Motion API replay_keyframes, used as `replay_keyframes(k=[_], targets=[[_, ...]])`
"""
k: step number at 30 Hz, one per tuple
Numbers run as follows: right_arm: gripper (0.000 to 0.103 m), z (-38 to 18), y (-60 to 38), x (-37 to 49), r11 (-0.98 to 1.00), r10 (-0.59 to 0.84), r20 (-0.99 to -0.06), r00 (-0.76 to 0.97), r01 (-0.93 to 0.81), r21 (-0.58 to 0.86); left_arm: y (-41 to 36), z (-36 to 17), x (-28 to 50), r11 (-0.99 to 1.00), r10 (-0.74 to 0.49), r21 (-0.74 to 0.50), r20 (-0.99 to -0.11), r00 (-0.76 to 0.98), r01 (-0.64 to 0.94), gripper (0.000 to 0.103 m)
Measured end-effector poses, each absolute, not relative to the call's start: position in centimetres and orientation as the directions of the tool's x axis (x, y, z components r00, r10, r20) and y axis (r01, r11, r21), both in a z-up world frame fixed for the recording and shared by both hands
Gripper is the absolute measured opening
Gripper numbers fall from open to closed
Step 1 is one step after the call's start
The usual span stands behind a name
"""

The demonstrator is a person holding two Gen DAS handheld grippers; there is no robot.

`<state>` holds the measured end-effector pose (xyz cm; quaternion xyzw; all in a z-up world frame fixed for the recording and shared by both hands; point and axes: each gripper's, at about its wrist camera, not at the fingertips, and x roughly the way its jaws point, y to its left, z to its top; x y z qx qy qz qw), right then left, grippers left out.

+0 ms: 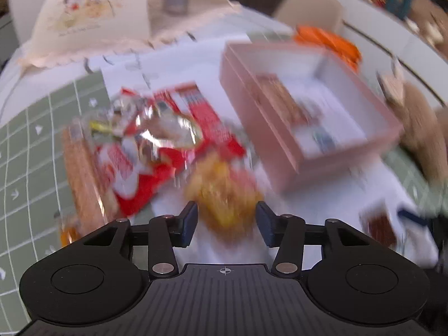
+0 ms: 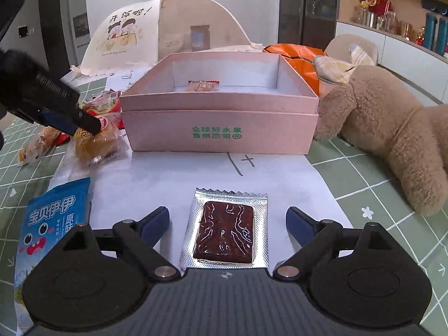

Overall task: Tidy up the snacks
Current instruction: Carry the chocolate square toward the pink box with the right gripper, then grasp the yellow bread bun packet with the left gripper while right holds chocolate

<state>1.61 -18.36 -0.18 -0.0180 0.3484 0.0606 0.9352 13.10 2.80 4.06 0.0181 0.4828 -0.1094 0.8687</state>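
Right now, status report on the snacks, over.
Both open: left gripper over wrapped bun, right gripper over foil snack. Pink box ahead, unobstructed.

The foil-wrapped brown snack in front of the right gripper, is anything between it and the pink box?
Nothing visible does. The foil-wrapped snack lies between the open right gripper fingers, and only bare white paper separates it from the pink box, whose near wall it must clear.

Evenly bright indoors, soft shadows only. Heavily motion-smeared through the left wrist view, pink box [image 1: 308, 103] and red snack bags [image 1: 168, 145] streaked. Sharp through the right wrist view, with glare on the foil-wrapped brown snack [image 2: 225, 229]. Fisheye bending beyond the box.
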Motion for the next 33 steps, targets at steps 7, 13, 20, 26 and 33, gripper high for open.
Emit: replay_keyframes(k=[7,13,20,26,33], targets=[[0.093,-0.3,-18.3,1.9,0.992,0.100,-0.653,0.751,-0.123,0.010,8.2,4.7,10.3,0.959,-0.262,-0.279,-0.816,0.515,0.046,0.046],[0.096,-0.4,-18.2,2.1,0.991,0.107,-0.657,0.746,-0.132,0.012,6.2,5.8,14.3,0.958,-0.253,-0.283,-0.789,0.559,0.034,0.046],[0.100,-0.4,-18.2,2.3,0.989,0.118,-0.663,0.739,-0.147,0.013,1.3,3.7,16.0,0.985,-0.147,-0.083,-0.858,0.492,0.149,0.065],[0.103,-0.4,-18.1,2.4,0.987,0.128,-0.672,0.730,-0.159,0.015,2.4,3.3,13.2,0.975,-0.207,-0.139,-0.851,0.482,0.173,0.061],[0.103,0.2,-18.5,2.1,0.977,0.167,-0.722,0.671,-0.209,0.031,2.2,3.3,7.5,0.957,-0.264,-0.176,-0.863,0.431,0.232,0.061]])
